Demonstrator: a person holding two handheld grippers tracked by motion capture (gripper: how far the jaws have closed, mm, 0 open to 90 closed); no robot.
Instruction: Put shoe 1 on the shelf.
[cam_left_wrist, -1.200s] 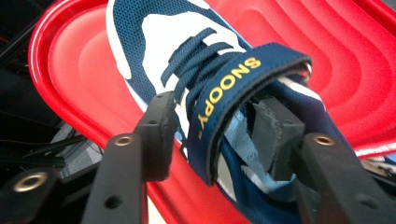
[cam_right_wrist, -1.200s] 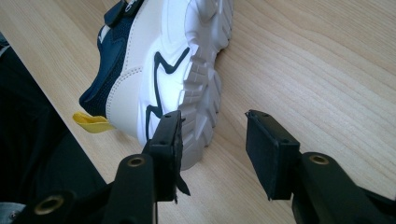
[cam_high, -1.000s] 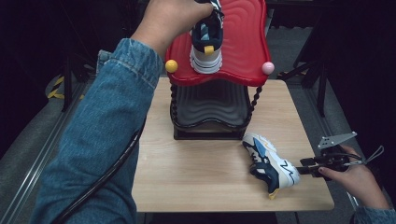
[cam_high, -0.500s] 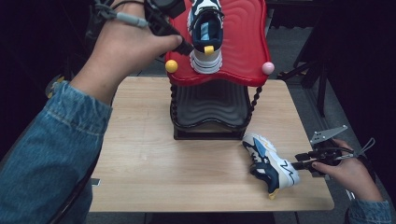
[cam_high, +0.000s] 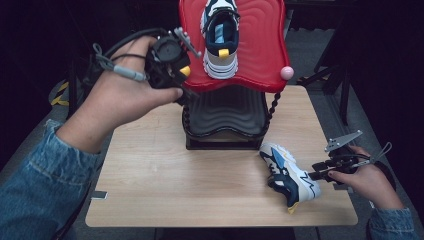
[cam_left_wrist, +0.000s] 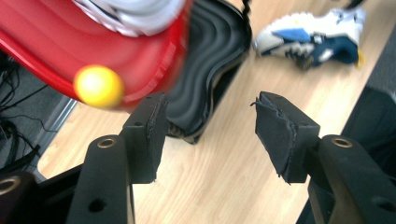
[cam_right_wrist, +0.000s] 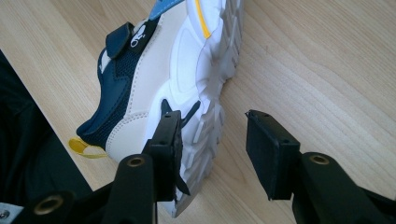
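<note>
My right gripper (cam_right_wrist: 212, 140) has its jaws wide, empty. The white and blue shoe (cam_right_wrist: 163, 79) lies on the wooden table (cam_right_wrist: 322, 60), touching one jaw. My left gripper (cam_left_wrist: 210, 126) is wide too, near the red wavy shelf (cam_left_wrist: 56, 42).

Light wood table (cam_high: 150, 170): black-and-red shoe rack (cam_high: 225, 117) at back; sneaker (cam_high: 289, 175) apparently on side, front right.
</note>
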